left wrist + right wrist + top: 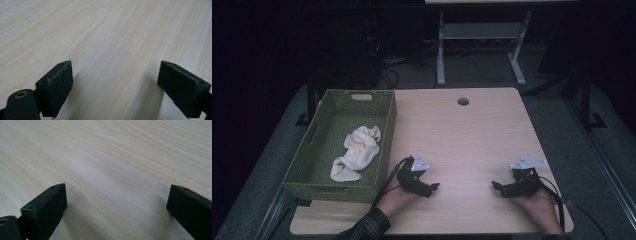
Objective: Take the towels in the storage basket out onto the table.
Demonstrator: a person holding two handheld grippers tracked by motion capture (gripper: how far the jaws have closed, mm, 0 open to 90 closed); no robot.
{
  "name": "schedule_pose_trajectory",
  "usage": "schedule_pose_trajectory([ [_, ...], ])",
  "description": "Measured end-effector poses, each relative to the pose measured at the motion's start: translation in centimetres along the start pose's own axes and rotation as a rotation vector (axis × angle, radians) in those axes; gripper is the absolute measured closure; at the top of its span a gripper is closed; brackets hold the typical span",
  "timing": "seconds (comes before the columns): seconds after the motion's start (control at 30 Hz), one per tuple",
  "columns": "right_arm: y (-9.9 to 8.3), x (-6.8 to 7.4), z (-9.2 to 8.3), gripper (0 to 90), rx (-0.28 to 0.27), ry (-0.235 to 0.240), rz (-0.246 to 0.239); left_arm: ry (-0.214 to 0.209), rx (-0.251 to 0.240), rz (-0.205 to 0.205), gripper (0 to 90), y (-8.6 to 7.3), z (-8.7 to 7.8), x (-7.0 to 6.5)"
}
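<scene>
Both the left gripper (432, 188) and the right gripper (497, 186) rest near the table's (472, 130) front edge, jaws apart and empty over bare wood, the cream cloth (356, 152) lying in the green basket (387, 135) beyond the left fingers.

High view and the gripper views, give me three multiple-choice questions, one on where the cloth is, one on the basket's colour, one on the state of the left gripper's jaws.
1. Where does the cloth lie?
A. in the basket
B. on the bare table
C. between the left gripper's jaws

2. What colour is the basket?
A. red
B. green
C. white

3. How do the left gripper's jaws stand?
A. shut on the cloth
B. shut with nothing held
C. open with nothing held

Answers:
1 A, the cream cloth sits inside the basket's walls at the table's left.
2 B, its woven walls are green.
3 C, bare wood shows between the parted jaws.
</scene>
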State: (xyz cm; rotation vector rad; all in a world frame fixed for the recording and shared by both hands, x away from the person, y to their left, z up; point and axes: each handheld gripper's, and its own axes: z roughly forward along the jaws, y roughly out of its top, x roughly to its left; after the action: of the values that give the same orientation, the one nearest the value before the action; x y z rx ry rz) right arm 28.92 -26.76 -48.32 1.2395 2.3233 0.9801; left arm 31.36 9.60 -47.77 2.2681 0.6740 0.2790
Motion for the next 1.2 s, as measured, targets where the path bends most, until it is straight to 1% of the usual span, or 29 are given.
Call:
schedule_pose_trajectory([
  [0.13, 0.0, 0.0, 0.0, 2.6, 0.000, 0.000, 0.000, 0.007, 0.008, -0.013, 12.6, 0.1, 0.0, -0.1],
  [0.23, 0.0, 0.0, 0.0, 2.6, 0.000, 0.001, 0.001, 0.005, 0.013, -0.021, 12.7, 0.2, 0.0, 0.0],
  [0.27, 0.0, 0.0, 0.0, 2.6, 0.001, 0.001, -0.001, 0.000, 0.022, -0.031, 12.9, 0.3, -0.2, 0.0],
  [0.37, 0.0, 0.0, 0.0, 2.6, 0.001, 0.001, -0.001, 0.006, 0.029, -0.035, 13.0, 0.3, -0.3, 0.1],
  [0.6, 0.0, 0.0, 0.0, 2.6, 0.001, 0.002, -0.002, 0.014, 0.015, -0.050, 13.1, 1.0, -1.3, 0.6],
  [0.7, 0.0, 0.0, 0.0, 2.6, 0.001, 0.002, 0.000, 0.017, 0.010, -0.052, 13.1, 1.2, -1.5, 0.6],
  [0.77, 0.0, 0.0, 0.0, 2.6, 0.001, 0.001, -0.001, 0.018, 0.016, -0.047, 13.1, 1.4, -1.6, 0.4],
  [0.8, 0.0, 0.0, 0.0, 2.6, 0.001, 0.001, -0.001, 0.027, 0.014, -0.047, 13.1, 1.6, -1.7, 0.4],
  [0.87, 0.0, 0.0, 0.0, 2.6, 0.001, 0.001, -0.001, 0.032, 0.017, -0.040, 13.1, 2.0, -2.0, 0.5],
  [0.93, 0.0, 0.0, 0.0, 2.6, 0.000, 0.001, -0.002, 0.040, 0.012, -0.042, 13.1, 2.2, -2.2, 0.5],
  [1.03, 0.0, 0.0, 0.0, 2.6, 0.001, 0.001, -0.002, 0.041, 0.013, -0.041, 13.1, 2.4, -2.3, 0.6],
  [1.07, 0.0, 0.0, 0.0, 2.6, 0.001, 0.001, -0.001, 0.049, 0.013, -0.034, 13.1, 2.6, -2.4, 0.5],
  [1.2, 0.0, 0.0, 0.0, 2.6, 0.001, 0.005, -0.005, 0.051, 0.015, -0.037, 13.1, 3.1, -3.0, 0.6],
])
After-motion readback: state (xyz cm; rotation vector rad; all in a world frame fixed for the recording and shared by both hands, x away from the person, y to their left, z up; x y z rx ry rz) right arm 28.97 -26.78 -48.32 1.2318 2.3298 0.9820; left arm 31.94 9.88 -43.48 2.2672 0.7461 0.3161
